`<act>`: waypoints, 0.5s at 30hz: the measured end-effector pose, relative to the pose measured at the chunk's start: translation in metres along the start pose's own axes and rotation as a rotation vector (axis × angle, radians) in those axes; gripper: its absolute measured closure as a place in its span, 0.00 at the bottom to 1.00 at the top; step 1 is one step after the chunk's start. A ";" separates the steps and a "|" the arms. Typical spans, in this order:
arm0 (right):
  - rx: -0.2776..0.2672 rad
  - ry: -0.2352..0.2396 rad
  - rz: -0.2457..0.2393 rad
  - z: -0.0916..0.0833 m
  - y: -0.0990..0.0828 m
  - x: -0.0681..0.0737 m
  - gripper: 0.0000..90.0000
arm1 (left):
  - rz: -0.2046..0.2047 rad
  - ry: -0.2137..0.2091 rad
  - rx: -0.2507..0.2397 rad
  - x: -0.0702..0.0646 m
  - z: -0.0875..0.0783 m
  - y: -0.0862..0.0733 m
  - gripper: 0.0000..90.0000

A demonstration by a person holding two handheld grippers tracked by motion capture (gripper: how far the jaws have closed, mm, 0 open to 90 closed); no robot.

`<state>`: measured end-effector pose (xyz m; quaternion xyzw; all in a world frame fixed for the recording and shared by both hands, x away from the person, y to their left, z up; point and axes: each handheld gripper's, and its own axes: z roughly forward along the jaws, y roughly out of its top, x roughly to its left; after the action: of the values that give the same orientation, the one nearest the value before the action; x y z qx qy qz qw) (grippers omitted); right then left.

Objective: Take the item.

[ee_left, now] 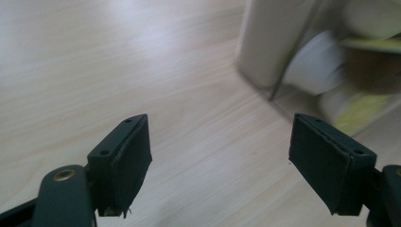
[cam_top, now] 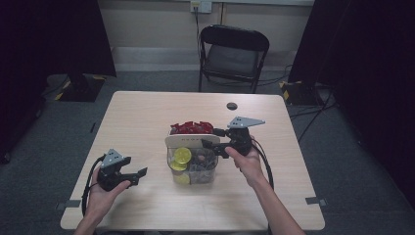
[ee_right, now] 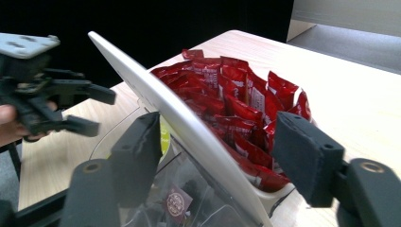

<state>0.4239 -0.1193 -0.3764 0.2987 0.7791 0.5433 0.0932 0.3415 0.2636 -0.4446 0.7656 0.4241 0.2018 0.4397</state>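
- While both hands rested on the pale wooden table [cam_top: 142, 117], the right gripper [cam_top: 209, 138] reached in over the organiser's cream divider panel [cam_top: 192, 141], its jaws spread wide and closed on nothing
- In the right gripper view, that same right gripper [ee_right: 220, 156] straddled the slanted cream divider panel [ee_right: 175, 113], one jaw on the clear-bin side and the other on the side of the red sachets [ee_right: 236, 101]; whether either pad touched the panel could not be told
- The left gripper [cam_top: 138, 176] sat low near the table's front left, held in the person's left hand [cam_top: 100, 196], with its jaws apart and empty, pointing toward the organiser
- In the left gripper view, the left gripper [ee_left: 220, 161] hovered over bare wood with both black pads well apart, and the organiser's cream wall [ee_left: 272, 40] stood ahead at the upper right, blurred
- The right hand [cam_top: 249, 164] gripped its tool just right of the organiser, a black cable [cam_top: 266, 164] looping beside the wrist
- The organiser stood near the table's middle: red sachets [cam_top: 192, 128] filled the far compartment, and the clear bin [cam_top: 193, 166] in front held yellow round packs [cam_top: 182, 156] on the left and dark packets [cam_top: 203, 161], probably tea or coffee pouches, on the right
- The left gripper also appeared in the right gripper view at the far left edge [ee_right: 97, 111], beyond the divider
- A black folding chair [cam_top: 232, 56] stood behind the table, with dark curtains [cam_top: 54, 34] to either side
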 end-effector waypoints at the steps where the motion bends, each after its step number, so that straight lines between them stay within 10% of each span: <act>1: -0.002 0.003 0.005 0.001 0.000 -0.001 0.38 | 0.013 -0.004 -0.007 -0.004 -0.002 0.003 0.24; 15: -0.006 0.007 0.004 0.004 0.007 -0.004 0.40 | 0.074 -0.152 -0.112 -0.048 0.000 0.055 0.32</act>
<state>0.4312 -0.1166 -0.3718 0.2982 0.7772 0.5467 0.0903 0.3407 0.2097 -0.3957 0.7680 0.3490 0.1825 0.5051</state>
